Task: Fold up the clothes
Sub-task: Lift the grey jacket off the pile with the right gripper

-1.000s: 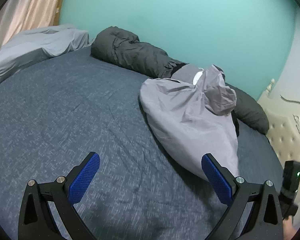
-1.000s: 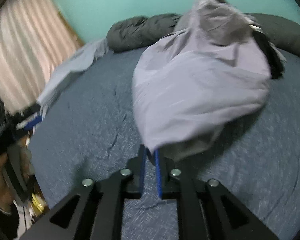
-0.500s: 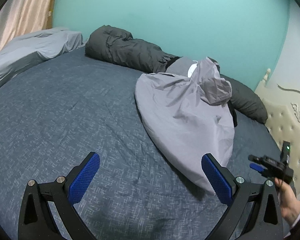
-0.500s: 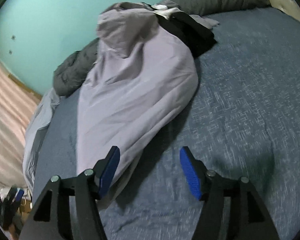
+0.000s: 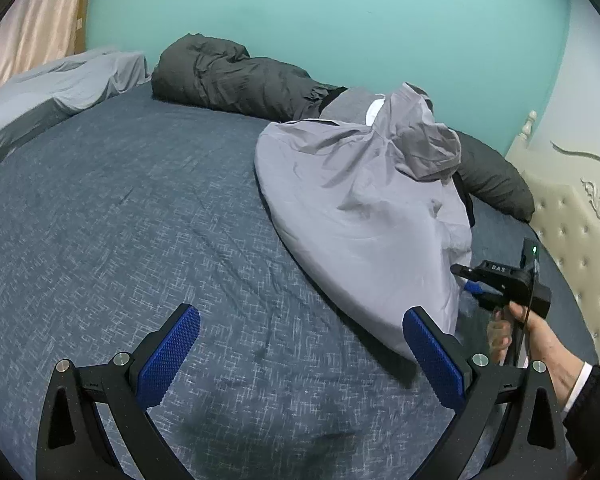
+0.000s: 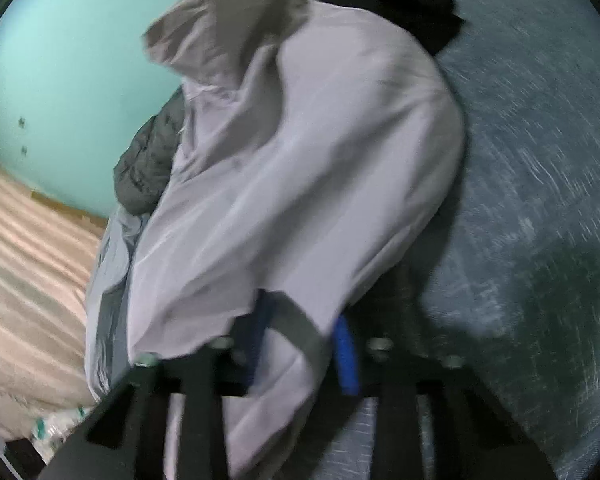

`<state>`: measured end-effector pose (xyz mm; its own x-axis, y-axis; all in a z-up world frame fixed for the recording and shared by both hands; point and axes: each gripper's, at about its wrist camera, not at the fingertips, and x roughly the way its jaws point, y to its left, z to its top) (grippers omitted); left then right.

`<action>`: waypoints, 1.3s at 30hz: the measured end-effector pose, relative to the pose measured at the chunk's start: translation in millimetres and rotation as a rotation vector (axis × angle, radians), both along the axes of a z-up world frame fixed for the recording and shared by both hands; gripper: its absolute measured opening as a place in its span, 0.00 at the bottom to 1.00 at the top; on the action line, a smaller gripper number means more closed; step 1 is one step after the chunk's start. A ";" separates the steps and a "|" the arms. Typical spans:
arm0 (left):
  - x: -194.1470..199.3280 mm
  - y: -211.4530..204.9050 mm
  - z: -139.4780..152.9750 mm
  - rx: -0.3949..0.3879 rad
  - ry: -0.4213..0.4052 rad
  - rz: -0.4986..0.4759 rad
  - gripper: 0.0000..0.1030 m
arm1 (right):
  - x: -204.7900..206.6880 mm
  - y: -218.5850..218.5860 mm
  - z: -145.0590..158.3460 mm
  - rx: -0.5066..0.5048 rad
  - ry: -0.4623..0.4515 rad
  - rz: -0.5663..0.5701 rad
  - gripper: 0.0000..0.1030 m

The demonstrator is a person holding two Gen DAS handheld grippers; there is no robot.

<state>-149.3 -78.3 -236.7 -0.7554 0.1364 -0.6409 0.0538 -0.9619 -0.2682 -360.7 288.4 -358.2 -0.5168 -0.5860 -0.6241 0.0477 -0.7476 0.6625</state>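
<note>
**Grey garment draped between the right fingers, left fingers wide over the bed**

The left gripper [image 5: 300, 354] hovers over the dark blue bed [image 5: 120, 220] with its blue-padded fingers [image 5: 168, 354] spread far apart, holding nothing; the right-hand pad sits just beside the near hem of the light grey garment [image 5: 360, 208], and contact cannot be judged.

The right gripper [image 6: 300, 350] has its fingers [image 6: 346, 354] partly apart, with a fold of the light grey garment [image 6: 300, 168] hanging down between them and over the left one. The picture is smeared by motion, so I cannot tell whether the pads are pinching the cloth or it merely lies in the gap. From the left wrist view the same gripper [image 5: 466, 278] shows at the garment's lower right edge, held by a hand [image 5: 540, 340] in a dark sleeve with a white cuff; its tips are partly behind the cloth.

The garment lies on the right half of the bed, its long axis running from the near hem by the grippers up and away toward the teal wall [image 5: 340, 20], where it narrows into a bunched darker grey part [image 5: 428, 148]. Its far end rests on a dark grey duvet roll [image 5: 236, 76] and other dark clothing that is mostly hidden. A pale grey sheet [image 5: 60, 80] is cut off at the left edge, a cream tufted headboard [image 5: 572, 216] at the right
</note>
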 end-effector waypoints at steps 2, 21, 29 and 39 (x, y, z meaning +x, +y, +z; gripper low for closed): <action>3.0 -1.2 3.8 -0.006 0.001 0.001 1.00 | 6.7 -7.0 17.6 0.025 0.054 0.027 0.04; 96.2 -5.7 156.4 -0.060 0.203 0.019 1.00 | 150.5 46.6 283.8 0.021 0.500 0.028 0.01; 120.3 -7.6 183.1 -0.050 0.209 0.007 1.00 | 211.4 95.8 382.7 0.036 0.610 -0.050 0.01; 133.0 -22.2 193.2 -0.056 0.207 0.014 1.00 | 238.5 78.5 459.5 0.079 0.668 0.033 0.01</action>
<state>-16.3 -100.5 -43.4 -0.8735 0.0936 -0.4778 0.0164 -0.9752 -0.2209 -122.2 367.0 101.2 -0.7891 -0.5741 -0.2183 0.4521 -0.7835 0.4263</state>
